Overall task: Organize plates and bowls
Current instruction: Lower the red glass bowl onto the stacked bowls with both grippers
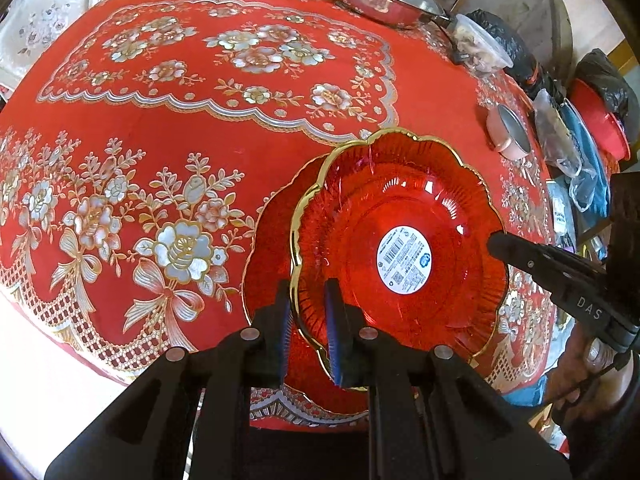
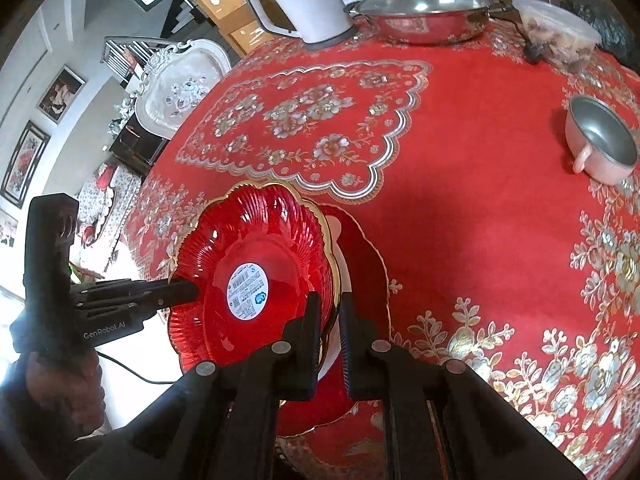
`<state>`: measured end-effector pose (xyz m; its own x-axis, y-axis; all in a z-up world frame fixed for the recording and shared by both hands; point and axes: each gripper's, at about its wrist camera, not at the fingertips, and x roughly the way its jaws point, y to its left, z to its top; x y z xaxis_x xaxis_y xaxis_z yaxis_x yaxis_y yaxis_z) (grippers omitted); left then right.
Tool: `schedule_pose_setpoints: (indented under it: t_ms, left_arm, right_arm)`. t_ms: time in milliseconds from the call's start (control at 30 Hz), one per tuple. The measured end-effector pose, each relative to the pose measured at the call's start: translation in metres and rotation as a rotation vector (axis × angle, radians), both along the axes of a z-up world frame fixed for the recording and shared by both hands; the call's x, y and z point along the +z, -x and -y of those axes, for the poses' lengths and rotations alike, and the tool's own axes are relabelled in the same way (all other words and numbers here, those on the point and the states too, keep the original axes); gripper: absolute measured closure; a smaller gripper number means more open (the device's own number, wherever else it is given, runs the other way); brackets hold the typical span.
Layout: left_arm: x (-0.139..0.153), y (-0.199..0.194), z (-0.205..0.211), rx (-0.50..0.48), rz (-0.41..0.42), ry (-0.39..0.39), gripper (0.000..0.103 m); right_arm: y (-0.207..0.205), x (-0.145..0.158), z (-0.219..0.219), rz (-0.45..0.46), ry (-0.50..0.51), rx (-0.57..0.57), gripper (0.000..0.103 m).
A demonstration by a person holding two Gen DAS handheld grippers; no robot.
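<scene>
In the left view, the left tool (image 1: pixel 308 328) pinches the gold rim of the red plate (image 1: pixel 400 240), holding it over another plate (image 1: pixel 268 264) on the surface (image 1: pixel 160 80), probably to stack it. In the right view, the right tool (image 2: pixel 330 344) pinches the opposite rim, keeping the plate steady.

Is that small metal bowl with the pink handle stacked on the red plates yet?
No. In the right wrist view the small metal bowl sits alone on the tablecloth, well apart from the red scalloped plate.
</scene>
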<state>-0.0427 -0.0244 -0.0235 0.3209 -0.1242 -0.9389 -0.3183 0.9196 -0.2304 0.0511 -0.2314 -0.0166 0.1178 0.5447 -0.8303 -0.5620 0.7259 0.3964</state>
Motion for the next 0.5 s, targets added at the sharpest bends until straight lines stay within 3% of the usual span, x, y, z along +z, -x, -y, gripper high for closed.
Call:
schedule_pose_setpoints:
  t_ms: [500]
  left_arm:
    - [-0.0052,-0.0044,-0.0031,0.005,-0.009,0.013,0.089]
  right_arm:
    - [0.0059,0.0005,0.0037,0.001,-0.028,-0.007,0.09]
